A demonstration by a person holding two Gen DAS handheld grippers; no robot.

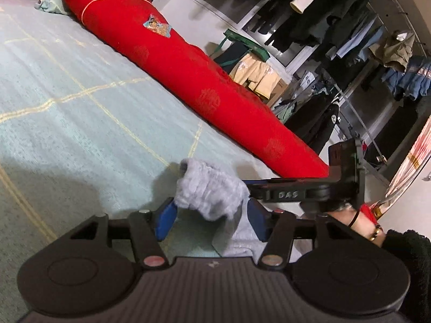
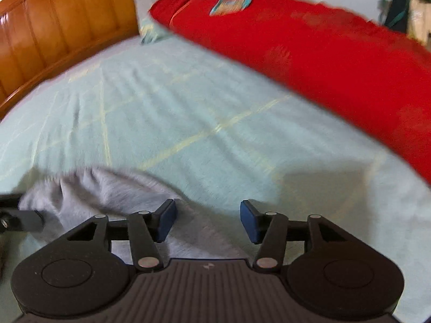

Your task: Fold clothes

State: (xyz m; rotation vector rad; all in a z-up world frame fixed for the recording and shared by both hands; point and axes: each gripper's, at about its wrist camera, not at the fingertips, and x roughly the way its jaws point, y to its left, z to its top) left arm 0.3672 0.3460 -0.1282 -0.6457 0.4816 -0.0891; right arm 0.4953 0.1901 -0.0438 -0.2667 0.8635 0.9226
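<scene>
Left wrist: both hand-held grippers (image 1: pixel 211 219) (image 2: pixel 208 219) apart over grey garment (image 1: pixel 210 191), bare bedsheet (image 1: pixel 80 107) beyond.

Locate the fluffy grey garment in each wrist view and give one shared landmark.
Left wrist: fluffy grey garment bottom centre, bunched between the blue pads.
Right wrist: lower left, lying on the pale green sheet.
Shared landmark: long red quilt roll along the bed's far side.

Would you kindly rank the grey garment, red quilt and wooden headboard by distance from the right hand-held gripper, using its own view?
1. Grey garment, just left of the right hand-held gripper.
2. Red quilt, along the right.
3. Wooden headboard, far left.
</scene>
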